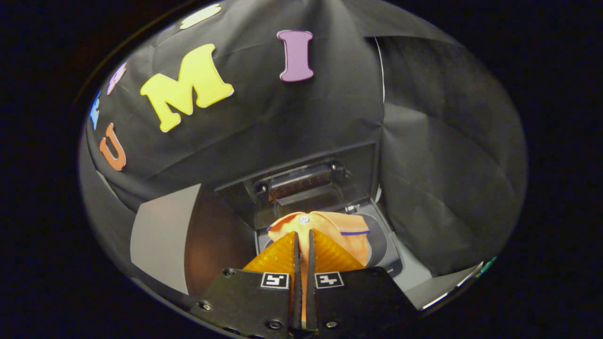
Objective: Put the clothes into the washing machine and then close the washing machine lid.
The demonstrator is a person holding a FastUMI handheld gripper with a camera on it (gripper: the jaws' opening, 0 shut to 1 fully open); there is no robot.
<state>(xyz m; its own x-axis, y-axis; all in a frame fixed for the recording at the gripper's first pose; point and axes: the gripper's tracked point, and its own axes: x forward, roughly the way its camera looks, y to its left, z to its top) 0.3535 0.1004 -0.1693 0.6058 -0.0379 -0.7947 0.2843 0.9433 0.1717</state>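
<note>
Between closed tongs [304,238], orange shirt [341,230]; beyond, open washing machine [377,235], raised lid [301,181]

The garment [330,230] at lower centre was a soft orange, edged with a thin blue stripe along the sleeve hem and collar tip, and it carried a small white button near the collar. The fingers [275,256] pinching it were translucent amber with fine ribbing, their inner edges black. Behind them the gripper [304,249] body was matte black with two small black-and-white square markers. The washing machine [384,242] was grey, its open lid [301,181] dark and glossy. A pale grey panel [162,233] stood at lower left.
</note>
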